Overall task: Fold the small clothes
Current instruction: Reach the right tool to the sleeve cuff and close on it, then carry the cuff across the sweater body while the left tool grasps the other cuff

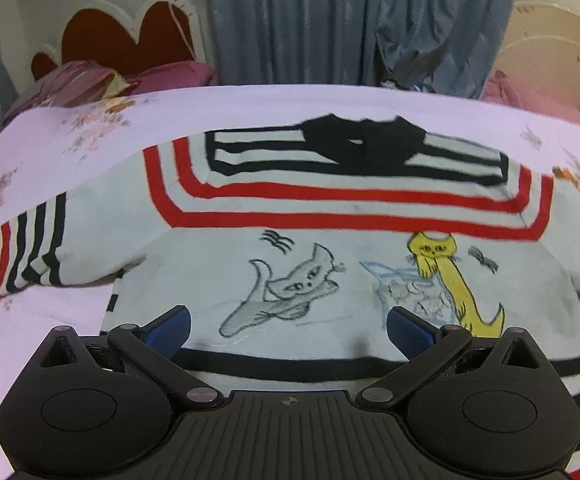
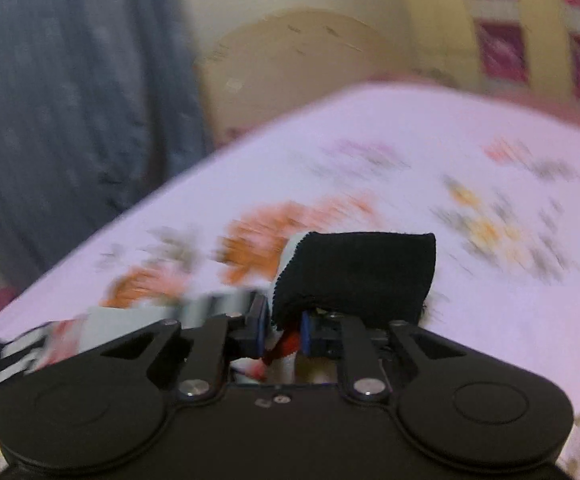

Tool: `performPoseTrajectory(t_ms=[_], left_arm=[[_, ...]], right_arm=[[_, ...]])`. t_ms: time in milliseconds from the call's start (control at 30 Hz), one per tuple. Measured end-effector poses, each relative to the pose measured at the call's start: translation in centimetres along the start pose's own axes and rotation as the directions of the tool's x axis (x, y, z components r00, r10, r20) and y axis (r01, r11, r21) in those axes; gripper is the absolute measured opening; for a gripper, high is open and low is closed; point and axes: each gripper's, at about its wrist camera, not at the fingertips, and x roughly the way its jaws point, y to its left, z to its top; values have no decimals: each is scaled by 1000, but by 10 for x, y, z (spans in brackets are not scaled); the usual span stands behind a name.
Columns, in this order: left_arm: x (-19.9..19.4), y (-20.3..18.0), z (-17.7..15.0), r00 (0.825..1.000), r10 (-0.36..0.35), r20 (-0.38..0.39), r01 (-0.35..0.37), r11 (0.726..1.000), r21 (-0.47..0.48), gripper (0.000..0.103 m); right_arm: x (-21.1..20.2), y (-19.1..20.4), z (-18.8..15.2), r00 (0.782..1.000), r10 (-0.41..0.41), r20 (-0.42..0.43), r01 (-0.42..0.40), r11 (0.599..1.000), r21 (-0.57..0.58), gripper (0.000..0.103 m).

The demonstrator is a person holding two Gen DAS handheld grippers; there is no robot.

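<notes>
Through my left wrist camera, my left gripper (image 1: 288, 322) hovers with jaws wide apart above the sweater (image 1: 329, 248), gripping nothing. The sweater lies flat on the floral bedsheet (image 1: 50, 152), collar toward the far bed edge and curtain (image 1: 329, 20), hem nearest me, sleeves spread sideways.

Through my right wrist camera, my right gripper (image 2: 284, 330) is clamped on the sweater's black cuff (image 2: 361, 276); bare sheet lies ahead.
</notes>
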Motion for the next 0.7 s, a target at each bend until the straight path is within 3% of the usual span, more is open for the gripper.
performPoseTrajectory(t_ms=[100, 233, 400, 500, 533, 633, 700], left_arm=[[-4, 15, 3, 1000, -7, 18, 7, 999, -32, 103], [-5, 41, 8, 999, -20, 34, 23, 996, -88, 103], [4, 66, 9, 997, -69, 31, 72, 990, -119, 103], [14, 71, 8, 992, -122, 15, 123, 986, -115, 103], [18, 71, 7, 989, -150, 11, 151, 981, -118, 103], [26, 64, 8, 970, -244, 6, 243, 961, -129, 103], [32, 57, 9, 946, -324, -5, 320, 935, -151, 103]], right_arm=[[-14, 58, -1, 989, 146, -1, -146, 986, -86, 15], [-28, 143, -30, 936, 336, -103, -350, 919, -182, 15], [-21, 219, -85, 861, 416, -291, -489, 835, -252, 16], [-13, 245, -117, 809, 411, -420, -541, 800, -259, 30], [-14, 250, -123, 802, 407, -438, -548, 793, -266, 40], [-30, 244, -121, 805, 421, -418, -559, 776, -293, 42], [-42, 227, -110, 826, 413, -383, -532, 796, -290, 42]])
